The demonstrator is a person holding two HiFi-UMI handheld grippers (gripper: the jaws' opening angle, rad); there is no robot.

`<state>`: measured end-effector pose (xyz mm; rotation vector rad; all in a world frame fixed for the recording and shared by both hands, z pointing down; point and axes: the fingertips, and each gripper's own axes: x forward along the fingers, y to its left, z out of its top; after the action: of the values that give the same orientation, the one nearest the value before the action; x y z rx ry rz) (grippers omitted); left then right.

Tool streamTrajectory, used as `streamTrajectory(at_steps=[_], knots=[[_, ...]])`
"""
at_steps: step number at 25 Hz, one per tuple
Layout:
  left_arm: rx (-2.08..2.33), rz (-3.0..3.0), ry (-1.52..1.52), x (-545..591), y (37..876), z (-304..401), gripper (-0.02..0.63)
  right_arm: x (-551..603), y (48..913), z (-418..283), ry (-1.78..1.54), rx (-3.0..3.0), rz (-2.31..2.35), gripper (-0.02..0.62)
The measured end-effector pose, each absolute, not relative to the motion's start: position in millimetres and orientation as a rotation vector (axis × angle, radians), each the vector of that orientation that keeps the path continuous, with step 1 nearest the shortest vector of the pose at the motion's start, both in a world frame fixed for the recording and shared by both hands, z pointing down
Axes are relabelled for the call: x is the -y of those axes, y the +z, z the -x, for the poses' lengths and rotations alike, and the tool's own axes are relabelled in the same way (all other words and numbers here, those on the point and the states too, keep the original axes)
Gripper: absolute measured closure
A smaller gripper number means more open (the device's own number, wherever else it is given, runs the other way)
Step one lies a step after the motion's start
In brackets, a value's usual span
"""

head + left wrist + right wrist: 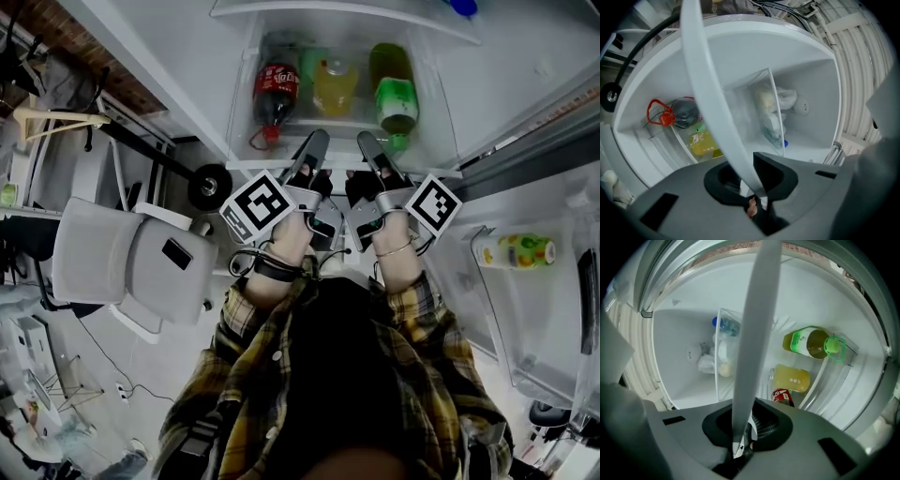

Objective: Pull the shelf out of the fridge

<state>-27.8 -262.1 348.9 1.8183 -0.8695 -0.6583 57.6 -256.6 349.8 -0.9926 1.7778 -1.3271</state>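
- White fridge (487,84) walls fill the upper part of the head view. The door stands open at the right, with a small bottle (514,251) lying in its rack.
- The shelf (262,164) sits low in the open compartment, its front edge at the mouth of the fridge and right in front of the person.
- It looks like a shallow tray with clear side walls and a white front rim. In each gripper view that rim shows as a long pale strip running away from the jaws across the picture.
- Three bottles lie on the shelf with their caps toward the person. A cola bottle (275,94) with a red label is at the left, a yellow juice bottle (335,86) is in the middle, and a green bottle (394,89) with a green cap is at the right.
- The left gripper (315,141) points level into the fridge. Its jaws are closed on the front rim left of centre, with the white strip pinched between the dark pads.
- The right gripper (367,141) is just beside it and parallel to it. It is clamped on the same rim right of centre.
- Plaid sleeves (422,309) reach forward behind the grippers.
- A grey office chair (122,262) stands on the floor at the left, well apart from the fridge.
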Motion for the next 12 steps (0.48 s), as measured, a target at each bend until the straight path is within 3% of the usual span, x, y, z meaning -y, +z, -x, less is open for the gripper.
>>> streamTrajectory(at_steps=[12], knots=[[0.884, -1.795, -0.68, 254.8, 344.9, 32.3, 0.553, 250.5, 347.8, -54.2, -1.343, -1.777, 0.979, 0.557]])
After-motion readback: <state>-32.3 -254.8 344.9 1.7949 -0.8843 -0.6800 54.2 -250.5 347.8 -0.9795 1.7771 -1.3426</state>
